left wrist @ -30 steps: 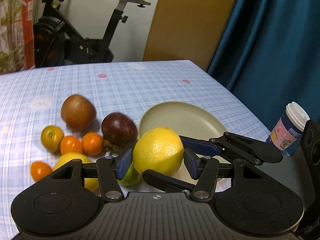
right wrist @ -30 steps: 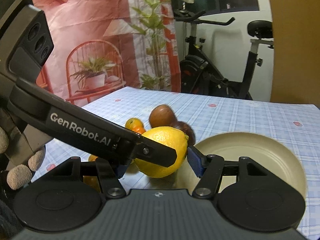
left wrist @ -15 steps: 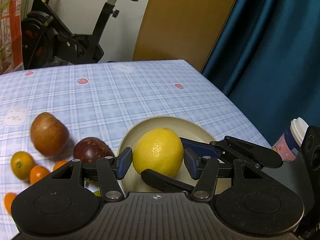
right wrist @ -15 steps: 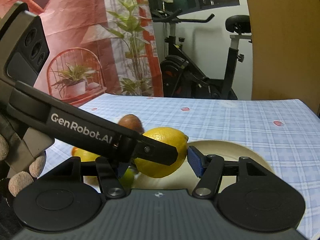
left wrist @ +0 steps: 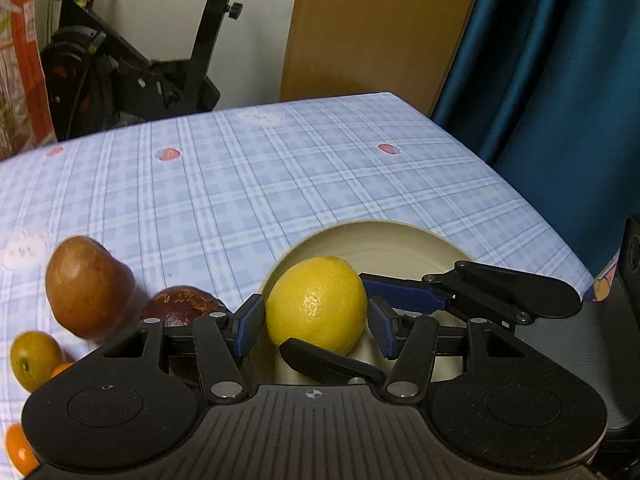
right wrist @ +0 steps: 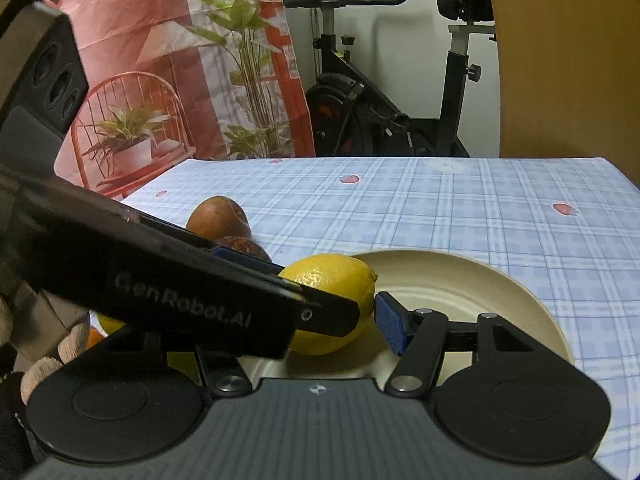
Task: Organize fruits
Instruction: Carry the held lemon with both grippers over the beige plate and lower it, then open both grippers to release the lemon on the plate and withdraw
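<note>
One table (left wrist: 320, 184): blue plaid cloth | exercise bike (right wrist: 384, 112) | teal curtain (left wrist: 560, 100)

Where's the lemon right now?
In both wrist views the lemon sits centre frame between both grippers' fingers, over the near-left rim of the cream plate.

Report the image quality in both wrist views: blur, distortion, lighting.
Left wrist view: the lemon is sharp, the brown fruit at left is smeared by motion blur, and fisheye distortion bends the table edge. Right wrist view: the left gripper's arm is soft, its lettering blurred; the lemon looks sharp; indoor light is dim and warm.
</note>
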### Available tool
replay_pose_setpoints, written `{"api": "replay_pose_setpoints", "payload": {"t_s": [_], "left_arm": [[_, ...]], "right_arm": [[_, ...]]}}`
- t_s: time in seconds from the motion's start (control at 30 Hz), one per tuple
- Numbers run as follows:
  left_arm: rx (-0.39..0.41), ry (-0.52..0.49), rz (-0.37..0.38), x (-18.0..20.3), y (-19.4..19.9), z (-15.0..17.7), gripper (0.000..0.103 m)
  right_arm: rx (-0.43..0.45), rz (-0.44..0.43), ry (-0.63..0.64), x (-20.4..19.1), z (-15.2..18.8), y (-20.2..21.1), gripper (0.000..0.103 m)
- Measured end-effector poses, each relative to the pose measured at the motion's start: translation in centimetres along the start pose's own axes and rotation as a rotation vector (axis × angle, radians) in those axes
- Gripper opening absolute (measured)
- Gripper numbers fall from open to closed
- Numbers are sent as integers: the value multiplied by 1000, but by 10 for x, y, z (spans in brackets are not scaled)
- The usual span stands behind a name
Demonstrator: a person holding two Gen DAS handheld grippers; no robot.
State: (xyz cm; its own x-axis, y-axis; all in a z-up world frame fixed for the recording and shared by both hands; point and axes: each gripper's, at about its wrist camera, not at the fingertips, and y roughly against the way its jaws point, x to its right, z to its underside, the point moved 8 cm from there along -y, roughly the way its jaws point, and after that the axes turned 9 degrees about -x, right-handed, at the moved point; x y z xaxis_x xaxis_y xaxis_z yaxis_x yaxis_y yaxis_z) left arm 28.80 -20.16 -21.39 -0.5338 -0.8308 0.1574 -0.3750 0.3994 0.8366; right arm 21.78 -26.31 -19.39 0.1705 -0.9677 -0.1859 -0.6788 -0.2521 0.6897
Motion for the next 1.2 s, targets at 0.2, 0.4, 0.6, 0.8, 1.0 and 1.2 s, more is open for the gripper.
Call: {"api": "replay_pose_setpoints", "payload": {"t_s": [0.2,0.4,0.6,0.8,1.0,1.2], "left_arm": [[9,0,-32,-3,3,-4,59],[8,-2,-40,-2,2,-8,60],[3,2,-41,-2,8,-7,61],[38,22,-33,-4,24,-8,69],[86,36,-69,-9,46,-7,70],[141,35,-104,-15,72,-4,70]], "right_arm": [[-2,-6,-6,-1,-6,-7,63],[-1,-10,-15,0,-5,-8,63],[-28,22,2,-1,-7,-10,64],[-13,55,-11,1,-8,-1,71],[-5,76,-28,-1,-10,14,78],[10,94,-65,-2,-12,30,80]]}}
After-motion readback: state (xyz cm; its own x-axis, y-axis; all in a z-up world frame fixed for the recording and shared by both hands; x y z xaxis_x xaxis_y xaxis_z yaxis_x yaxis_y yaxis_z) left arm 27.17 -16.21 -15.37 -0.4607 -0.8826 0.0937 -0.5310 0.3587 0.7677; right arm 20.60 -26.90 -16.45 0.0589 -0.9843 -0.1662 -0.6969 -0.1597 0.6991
